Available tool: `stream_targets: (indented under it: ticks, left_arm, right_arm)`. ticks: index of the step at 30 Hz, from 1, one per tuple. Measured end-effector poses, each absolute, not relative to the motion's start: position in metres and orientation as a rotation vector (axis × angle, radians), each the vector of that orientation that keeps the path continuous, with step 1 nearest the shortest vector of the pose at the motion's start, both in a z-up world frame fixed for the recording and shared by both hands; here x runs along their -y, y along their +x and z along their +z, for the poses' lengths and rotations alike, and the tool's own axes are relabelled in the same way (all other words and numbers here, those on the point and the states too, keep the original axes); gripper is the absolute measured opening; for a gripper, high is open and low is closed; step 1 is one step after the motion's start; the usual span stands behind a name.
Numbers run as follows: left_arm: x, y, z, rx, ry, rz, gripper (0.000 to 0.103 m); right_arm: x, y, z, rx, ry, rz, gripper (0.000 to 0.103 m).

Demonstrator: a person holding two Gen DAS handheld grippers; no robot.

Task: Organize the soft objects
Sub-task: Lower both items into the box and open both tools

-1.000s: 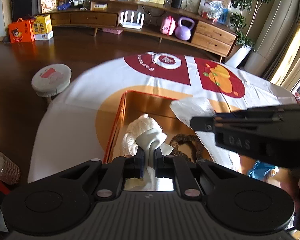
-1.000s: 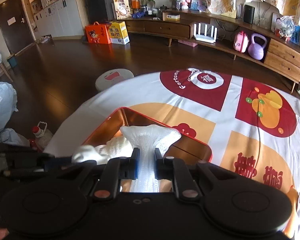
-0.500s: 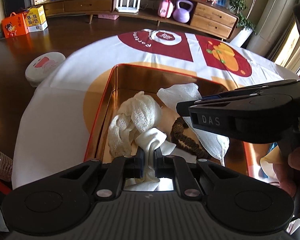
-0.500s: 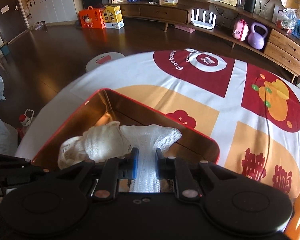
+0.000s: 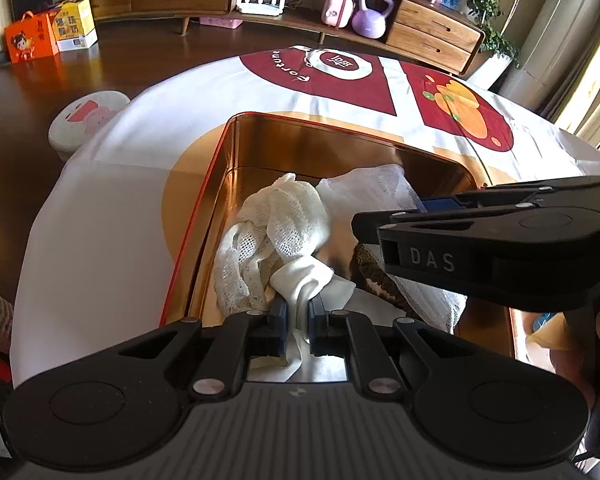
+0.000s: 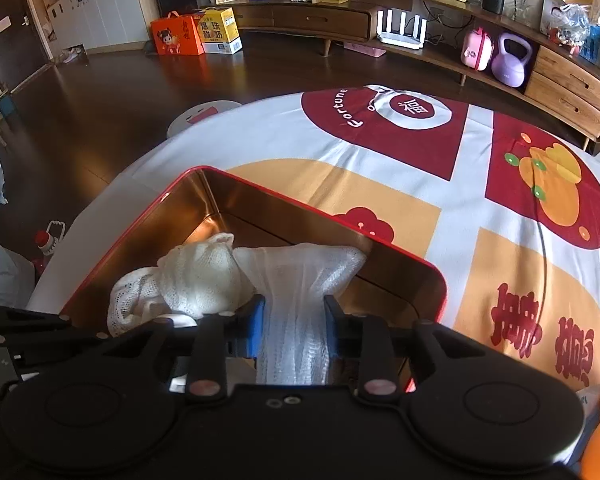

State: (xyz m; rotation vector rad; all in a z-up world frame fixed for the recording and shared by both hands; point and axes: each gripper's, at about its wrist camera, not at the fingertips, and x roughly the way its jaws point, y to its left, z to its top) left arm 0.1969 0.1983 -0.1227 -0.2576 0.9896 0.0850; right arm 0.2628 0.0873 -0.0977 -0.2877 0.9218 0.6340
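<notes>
A gold tin box with a red rim (image 5: 220,184) (image 6: 112,264) stands on the patterned tablecloth (image 6: 380,148). My left gripper (image 5: 297,308) is shut on a smooth cream cloth (image 5: 300,280), low inside the box beside a white knitted cloth (image 5: 284,216) (image 6: 196,276). My right gripper (image 6: 294,312) hangs over the box's right half. Its jaws are opening, and a white mesh cloth (image 6: 300,272) (image 5: 376,188) lies loosely between them and fans out against the box's far wall. A brown braided piece (image 5: 374,276) shows partly under the right gripper's black housing (image 5: 500,256).
A round white stool (image 5: 86,116) stands on the dark wood floor left of the table. A bottle (image 6: 46,240) sits on the floor by the table edge. A long wooden sideboard (image 6: 308,20) with a purple kettlebell (image 6: 510,62) lines the far wall.
Both grippers have sunk into the tin box with their cloths. The right jaws have widened and the mesh cloth has spread between them. The left jaws stay shut.
</notes>
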Motion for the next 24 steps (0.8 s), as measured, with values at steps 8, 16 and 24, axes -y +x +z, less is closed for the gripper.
stream_targets:
  ticks: [8,16,24]
  left_arm:
    - [-0.197,0.194,-0.12,-1.0,-0.259,0.104,0.01]
    - [-0.195,0.186,-0.112,-0.983,-0.257,0.113,0.047]
    - [-0.193,0.176,-0.097,-0.936,-0.255,0.123,0.08]
  right_arm:
    - [-0.081,0.256,-0.09,-0.918,-0.271,0.65,0.046]
    - [-0.074,0.245,-0.077,-0.893,-0.264,0.659,0.06]
    - [-0.063,0.235,-0.058,-0.865,-0.241,0.684,0.065]
